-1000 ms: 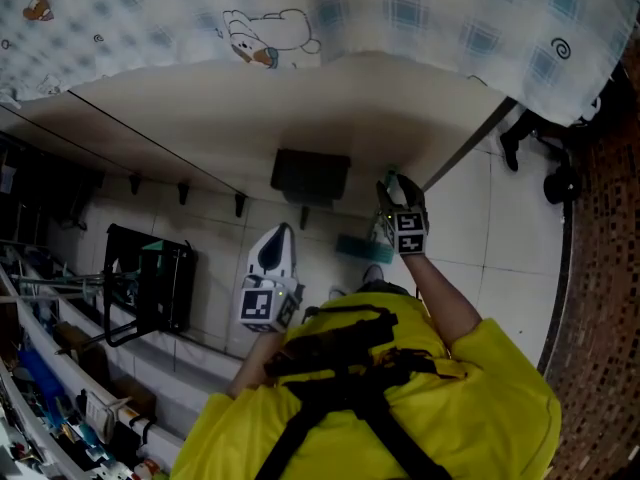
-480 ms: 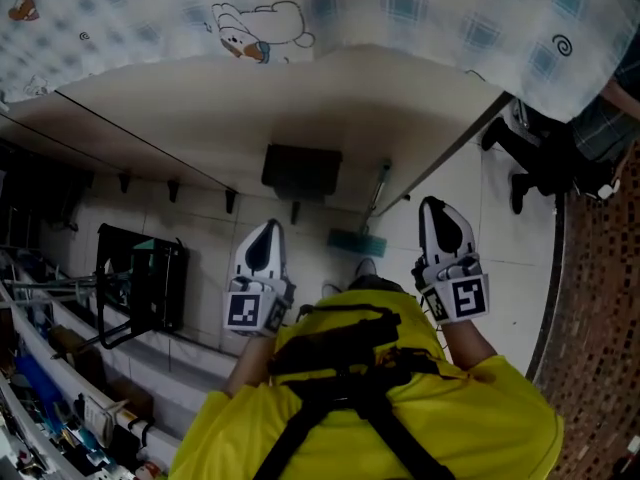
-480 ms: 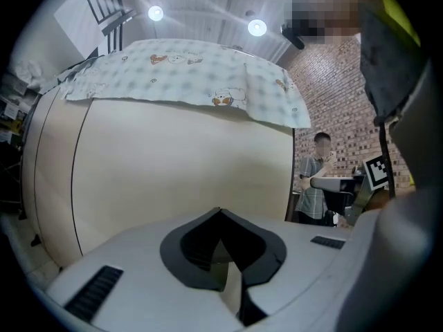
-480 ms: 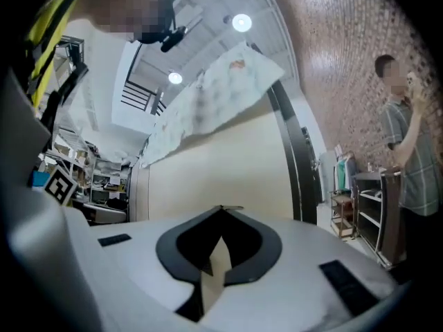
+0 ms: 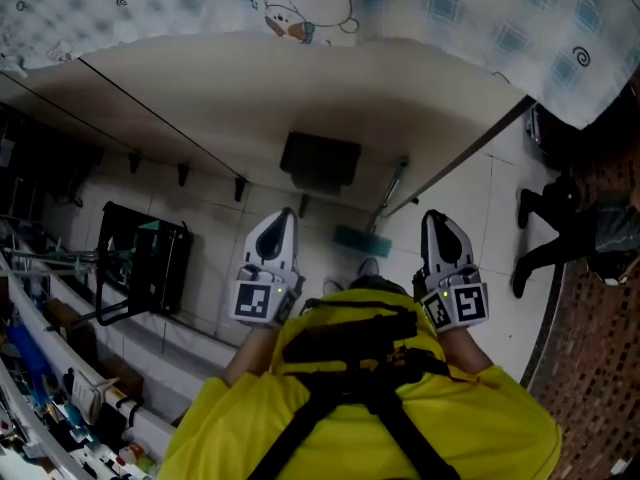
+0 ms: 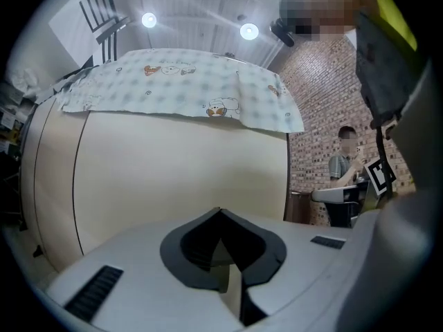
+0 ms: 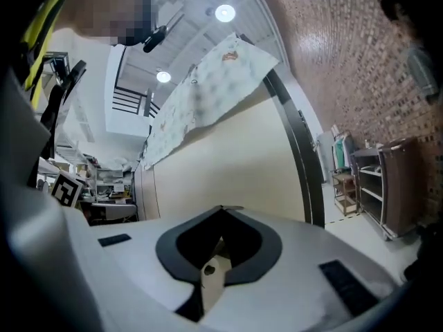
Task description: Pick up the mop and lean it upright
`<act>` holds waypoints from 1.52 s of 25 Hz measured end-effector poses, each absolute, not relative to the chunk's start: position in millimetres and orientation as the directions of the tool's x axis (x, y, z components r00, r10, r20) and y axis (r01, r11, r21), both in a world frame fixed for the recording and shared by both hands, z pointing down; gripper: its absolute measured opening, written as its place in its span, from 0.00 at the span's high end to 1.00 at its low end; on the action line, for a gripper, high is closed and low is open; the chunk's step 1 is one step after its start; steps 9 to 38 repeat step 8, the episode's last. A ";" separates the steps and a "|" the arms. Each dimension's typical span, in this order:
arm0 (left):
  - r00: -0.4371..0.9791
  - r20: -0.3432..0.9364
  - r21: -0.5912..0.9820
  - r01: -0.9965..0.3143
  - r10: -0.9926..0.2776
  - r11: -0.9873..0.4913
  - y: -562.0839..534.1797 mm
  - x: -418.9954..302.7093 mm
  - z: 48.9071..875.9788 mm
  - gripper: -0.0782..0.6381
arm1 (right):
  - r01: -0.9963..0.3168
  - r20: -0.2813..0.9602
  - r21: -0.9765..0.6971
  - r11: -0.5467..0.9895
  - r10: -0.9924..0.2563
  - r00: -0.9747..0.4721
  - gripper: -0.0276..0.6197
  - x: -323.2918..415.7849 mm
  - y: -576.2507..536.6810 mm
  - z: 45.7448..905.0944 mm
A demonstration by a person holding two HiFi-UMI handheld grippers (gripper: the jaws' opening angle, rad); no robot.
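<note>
The mop stands upright on the tiled floor, its teal head (image 5: 359,240) down and its thin handle (image 5: 393,185) leaning on the beige panel (image 5: 250,98). Both grippers are held close to the person's chest, short of the mop and not touching it. My left gripper (image 5: 283,218) is shut with nothing in it, and its closed jaws (image 6: 220,211) point at the beige panel. My right gripper (image 5: 435,220) is likewise shut and empty, with its jaw tips (image 7: 223,208) meeting in front of the panel's dark edge strip (image 7: 304,158).
A checked cloth with cartoon bears (image 5: 300,8) drapes over the panel's top. A black box (image 5: 320,161) is fixed low on the panel. A black metal frame (image 5: 150,268) and cluttered shelves stand at the left. Another person's legs (image 5: 560,238) are at the right by the brick wall.
My right gripper was out at the mop handle; it has drawn back to the chest and is shut. The mop stays leaning. The bystander at right shifted.
</note>
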State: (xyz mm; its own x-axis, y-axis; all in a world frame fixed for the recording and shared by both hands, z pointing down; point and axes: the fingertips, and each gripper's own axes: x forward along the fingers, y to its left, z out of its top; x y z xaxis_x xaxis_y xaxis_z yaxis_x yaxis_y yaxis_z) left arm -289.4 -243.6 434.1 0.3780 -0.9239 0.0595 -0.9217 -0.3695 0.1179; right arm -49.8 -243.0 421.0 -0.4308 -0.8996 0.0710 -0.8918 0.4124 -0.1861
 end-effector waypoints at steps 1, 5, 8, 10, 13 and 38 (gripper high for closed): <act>0.374 0.064 0.119 -0.923 -0.925 -0.365 -241.4 -291.4 435.2 0.89 | -0.891 0.073 -0.181 0.416 -0.898 -0.434 0.95 -51.3 -242.8 421.6; 0.362 0.068 0.122 -0.928 -0.930 -0.352 -233.2 -297.7 436.9 0.89 | -0.888 0.075 -0.166 0.430 -0.892 -0.446 0.95 -58.4 -241.2 421.2; 0.356 0.068 0.127 -0.930 -0.932 -0.345 -226.6 -300.7 437.0 0.89 | -0.887 0.065 -0.160 0.432 -0.892 -0.447 0.95 -64.3 -238.0 417.6; 0.356 0.068 0.127 -0.930 -0.932 -0.345 -226.6 -300.7 437.0 0.89 | -0.887 0.065 -0.160 0.432 -0.892 -0.447 0.95 -64.3 -238.0 417.6; 0.356 0.068 0.127 -0.930 -0.932 -0.345 -226.6 -300.7 437.0 0.89 | -0.887 0.065 -0.160 0.432 -0.892 -0.447 0.95 -64.3 -238.0 417.6; 0.356 0.068 0.127 -0.930 -0.932 -0.345 -226.6 -300.7 437.0 0.89 | -0.887 0.065 -0.160 0.432 -0.892 -0.447 0.95 -64.3 -238.0 417.6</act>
